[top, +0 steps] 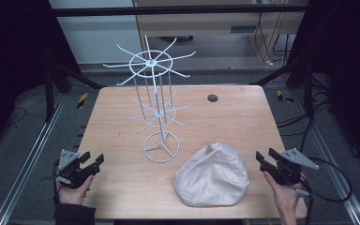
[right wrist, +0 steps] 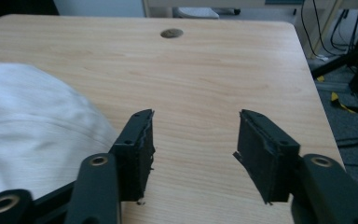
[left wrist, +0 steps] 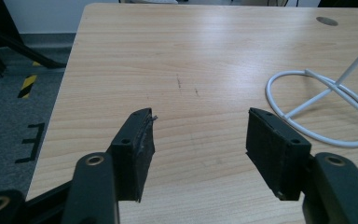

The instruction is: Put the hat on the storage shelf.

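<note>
A white wire rack [top: 154, 98] with two tiers of radiating arms stands on a ring base [left wrist: 320, 108] near the table's middle. A pale beige cloth cap [top: 213, 175] lies on the table at the front right, and its edge [right wrist: 32, 126] reaches the left jaw in the right gripper view. My left gripper [top: 93, 161] hovers at the front left of the table, open, nothing between its jaws [left wrist: 199, 140]. My right gripper [top: 267, 157] sits just right of the cap, open and empty [right wrist: 195, 140].
The wooden table [top: 122, 122] has a dark round grommet [top: 212, 98] near its far edge. Metal rails run along both sides of the table on the floor. Cables lie on the floor at the right. Bare wood spreads between the rack and the left gripper.
</note>
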`<state>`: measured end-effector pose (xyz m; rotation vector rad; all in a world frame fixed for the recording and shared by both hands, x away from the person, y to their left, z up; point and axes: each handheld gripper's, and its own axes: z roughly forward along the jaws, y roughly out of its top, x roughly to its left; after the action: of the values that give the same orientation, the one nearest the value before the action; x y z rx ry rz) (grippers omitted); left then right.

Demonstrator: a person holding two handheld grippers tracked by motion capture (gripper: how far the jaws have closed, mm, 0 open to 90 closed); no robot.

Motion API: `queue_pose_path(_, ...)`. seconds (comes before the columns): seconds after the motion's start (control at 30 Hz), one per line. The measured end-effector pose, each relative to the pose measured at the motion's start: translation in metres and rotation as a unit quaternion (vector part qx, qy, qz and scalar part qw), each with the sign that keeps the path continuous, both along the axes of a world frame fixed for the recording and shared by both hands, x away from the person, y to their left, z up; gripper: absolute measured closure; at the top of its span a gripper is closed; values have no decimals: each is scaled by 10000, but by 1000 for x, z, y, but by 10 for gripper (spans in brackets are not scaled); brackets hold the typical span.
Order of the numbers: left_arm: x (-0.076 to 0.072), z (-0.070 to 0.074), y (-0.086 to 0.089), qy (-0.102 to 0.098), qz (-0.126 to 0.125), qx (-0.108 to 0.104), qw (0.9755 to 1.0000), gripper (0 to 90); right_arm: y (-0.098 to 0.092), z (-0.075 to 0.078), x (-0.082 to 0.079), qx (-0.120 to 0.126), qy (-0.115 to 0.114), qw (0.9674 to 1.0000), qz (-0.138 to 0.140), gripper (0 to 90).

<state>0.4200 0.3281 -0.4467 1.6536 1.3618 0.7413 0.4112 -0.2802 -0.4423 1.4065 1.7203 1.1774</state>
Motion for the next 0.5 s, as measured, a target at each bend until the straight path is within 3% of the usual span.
queue_pose_path(0.1,-3,0,-3,32,-9,34,10000,450,3,8,-4,84,-76,9998,138,517)
queue_pose_path(0.23,-6,2,-4,15,13,5,10000,519,15,18,-12,92,-41,9982,587,616)
queue_pose_path(0.5,-6,2,-6,99,-37,130,9999,653,48,26,-22,58,251,9899,1396,826)
